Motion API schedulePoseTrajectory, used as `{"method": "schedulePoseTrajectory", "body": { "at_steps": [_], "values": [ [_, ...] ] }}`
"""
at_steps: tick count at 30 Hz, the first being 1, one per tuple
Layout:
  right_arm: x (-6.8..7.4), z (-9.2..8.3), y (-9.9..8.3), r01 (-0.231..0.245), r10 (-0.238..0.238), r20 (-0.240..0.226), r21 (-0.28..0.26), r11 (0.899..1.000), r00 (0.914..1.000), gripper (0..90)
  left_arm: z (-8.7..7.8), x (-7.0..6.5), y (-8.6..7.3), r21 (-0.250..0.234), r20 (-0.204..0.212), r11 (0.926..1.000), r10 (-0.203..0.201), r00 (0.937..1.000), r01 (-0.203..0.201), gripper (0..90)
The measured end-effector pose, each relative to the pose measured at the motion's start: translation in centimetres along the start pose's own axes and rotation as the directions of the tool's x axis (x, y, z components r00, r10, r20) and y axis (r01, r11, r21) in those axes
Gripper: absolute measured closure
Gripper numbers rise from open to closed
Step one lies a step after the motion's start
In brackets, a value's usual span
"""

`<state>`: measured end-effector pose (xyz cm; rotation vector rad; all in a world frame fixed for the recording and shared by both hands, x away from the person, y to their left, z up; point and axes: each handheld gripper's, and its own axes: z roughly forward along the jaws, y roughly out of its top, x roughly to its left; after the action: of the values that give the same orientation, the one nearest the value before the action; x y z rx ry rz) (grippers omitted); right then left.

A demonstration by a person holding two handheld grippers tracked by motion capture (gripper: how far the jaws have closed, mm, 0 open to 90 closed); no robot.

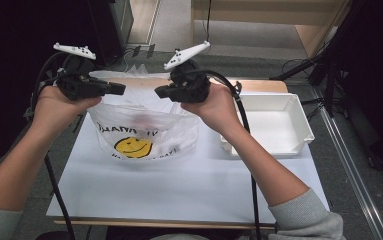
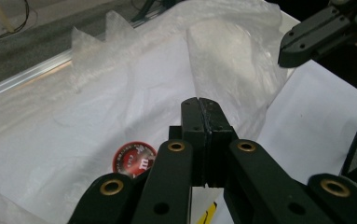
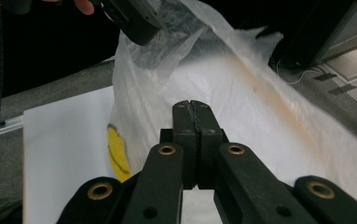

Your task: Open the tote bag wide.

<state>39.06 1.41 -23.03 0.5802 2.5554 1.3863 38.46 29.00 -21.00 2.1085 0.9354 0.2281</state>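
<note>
Table (image 1: 189, 195): white top, wide bare stretch on the near side between bag and front edge. Front edge shows a wood strip. Right edge runs just past a white tray (image 1: 299, 135); the tray sits at the far right corner, its near left corner close to the person's right forearm. Floor drops off on both sides; dark stands and cables lie off to the right.

Bag (image 1: 144, 132): thin clear-white plastic, in the far middle of the table, held up off it by its mouth. A yellow smiley face with dark printed lettering faces the near side, upside-down lettering above the face. The plastic is crinkled and see-through; something reddish shows faintly through it in the high view. In the left gripper view a round red item (image 2: 134, 158) lies inside the bag, low down, just beside the jaws.

Left gripper (image 1: 119, 89): above the bag's left top edge, jaws pressed together, bag plastic around them; whether film is pinched between the pads I cannot tell.

Right gripper (image 1: 160, 92): above the bag's right top edge, facing the left one, a small gap between their tips. Jaws together; a pinch on the film cannot be told here either.

Both grippers hang well above the tabletop, free room beneath.
</note>
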Motion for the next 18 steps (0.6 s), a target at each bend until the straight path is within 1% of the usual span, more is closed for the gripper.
{"method": "schedulePoseTrajectory", "body": {
  "at_steps": [1,2,5,7,8,9,10,11,13,14,16,17,18],
  "values": [
    [-0.1,0.4,0.6,0.007,-0.007,0.002,0.004,1.000,1.0000,90.0,0.1,0.2,0.3,0.002,-0.006,1.0000,-0.002,1.0000,0.002,90.0],
    [-0.2,1.1,1.4,0.015,-0.015,0.001,0.008,1.000,0.9999,90.0,0.3,0.6,0.8,0.004,-0.015,0.9999,-0.010,0.9998,0.010,90.0],
    [-0.4,2.1,2.4,0.019,-0.019,0.007,0.020,1.000,0.9998,90.0,0.7,1.5,1.7,0.001,-0.017,0.9999,-0.015,0.9997,0.015,90.0],
    [-0.7,2.9,3.1,0.026,-0.026,0.015,0.027,0.999,0.9995,90.0,0.8,1.8,1.9,0.008,-0.025,0.9998,-0.018,0.9995,0.018,90.0],
    [-1.0,3.4,3.4,0.025,-0.025,0.020,0.029,0.999,0.9995,90.0,1.2,2.4,2.4,0.021,-0.049,0.9996,-0.016,0.9987,0.017,90.0],
    [-1.2,3.7,3.5,0.016,-0.017,0.015,0.026,1.000,0.9997,90.0,1.4,2.9,2.7,0.024,-0.051,0.9991,-0.033,0.9982,0.034,90.0],
    [-1.6,4.2,3.7,-0.003,0.003,0.011,0.026,1.000,0.9999,90.0,1.6,3.1,2.8,0.024,-0.050,0.9990,-0.036,0.9981,0.037,90.0],
    [-1.8,4.5,3.8,-0.007,0.007,0.013,0.030,1.000,0.9999,90.0,1.8,3.5,2.9,0.025,-0.051,0.9986,-0.045,0.9977,0.047,90.0],
    [-2.2,5.3,3.8,-0.013,0.013,0.013,0.040,0.999,0.9998,90.0,2.0,3.7,2.9,0.024,-0.057,0.9987,-0.044,0.9974,0.046,90.0],
    [-2.5,5.9,3.8,-0.020,0.019,0.013,0.051,0.999,0.9997,90.0,2.7,4.2,2.8,0.024,-0.068,0.9978,-0.059,0.9960,0.061,90.0],
    [-2.8,6.8,3.6,-0.024,0.023,0.014,0.066,0.998,0.9997,90.0,3.2,4.7,2.6,0.024,-0.071,0.9971,-0.070,0.9950,0.072,90.0],
    [-2.8,6.8,3.6,-0.024,0.023,0.014,0.066,0.998,0.9997,90.0,3.2,4.7,2.6,0.024,-0.071,0.9971,-0.070,0.9950,0.072,90.0],
    [-3.1,7.7,3.4,-0.029,0.028,0.016,0.082,0.996,0.9995,90.0,3.7,5.1,2.3,0.021,-0.081,0.9964,-0.081,0.9934,0.083,90.0]
  ]
}}
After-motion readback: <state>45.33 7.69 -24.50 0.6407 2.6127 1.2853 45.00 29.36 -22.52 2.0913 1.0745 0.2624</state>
